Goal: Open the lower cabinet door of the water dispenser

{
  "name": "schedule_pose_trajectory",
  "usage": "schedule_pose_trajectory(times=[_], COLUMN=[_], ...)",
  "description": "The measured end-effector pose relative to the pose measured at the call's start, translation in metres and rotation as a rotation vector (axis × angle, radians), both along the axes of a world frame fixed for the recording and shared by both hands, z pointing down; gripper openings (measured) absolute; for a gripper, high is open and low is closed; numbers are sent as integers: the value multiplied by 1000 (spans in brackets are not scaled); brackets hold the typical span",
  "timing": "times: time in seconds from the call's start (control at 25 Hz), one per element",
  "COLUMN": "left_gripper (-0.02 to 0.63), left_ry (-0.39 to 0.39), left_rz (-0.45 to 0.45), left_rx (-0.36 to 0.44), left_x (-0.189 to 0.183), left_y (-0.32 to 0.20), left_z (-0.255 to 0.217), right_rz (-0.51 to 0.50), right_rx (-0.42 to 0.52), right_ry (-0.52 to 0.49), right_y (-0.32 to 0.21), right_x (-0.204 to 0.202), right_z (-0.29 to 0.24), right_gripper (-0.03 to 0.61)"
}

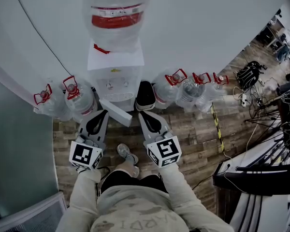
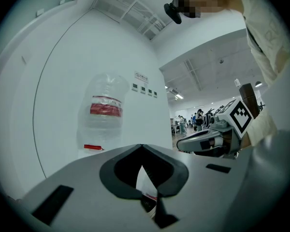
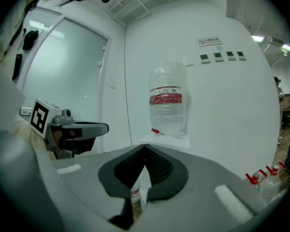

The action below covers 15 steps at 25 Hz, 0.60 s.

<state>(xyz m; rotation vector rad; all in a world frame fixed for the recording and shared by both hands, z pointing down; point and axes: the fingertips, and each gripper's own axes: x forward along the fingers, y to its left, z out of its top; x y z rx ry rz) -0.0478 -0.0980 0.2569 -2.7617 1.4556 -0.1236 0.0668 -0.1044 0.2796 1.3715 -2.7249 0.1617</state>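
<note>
The white water dispenser [image 1: 115,83] stands against the wall with a clear bottle [image 1: 115,18] upside down on top. At its foot a white panel [image 1: 117,113], seemingly the lower cabinet door, juts out at an angle towards me. My left gripper [image 1: 102,112] hangs just left of that panel and my right gripper [image 1: 141,114] just right of it. Both are shut and empty, touching nothing. The left gripper view looks over shut jaws towards the bottle [image 2: 102,117]. In the right gripper view the bottle [image 3: 167,105] shows above the shut tips [image 3: 145,147].
Full water bottles with red handles stand on the wood floor left [image 1: 70,98] and right [image 1: 179,88] of the dispenser. A black bin [image 1: 145,95] sits at its right side. Cables [image 1: 253,105] and desks [image 1: 261,173] crowd the right. My shoes [image 1: 128,154] are below the grippers.
</note>
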Motion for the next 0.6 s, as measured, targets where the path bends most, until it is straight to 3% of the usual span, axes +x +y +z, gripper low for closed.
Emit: schedule_pose_trajectory(times=[0.6], left_gripper=[-2], left_ry=[7], left_rz=[8], left_rx=[63], left_x=[11], left_y=[23], left_z=[-43], right_rz=[46], right_rx=[85], right_ry=[2], right_y=[34], right_x=[21], right_z=[-45], right_gripper=[8])
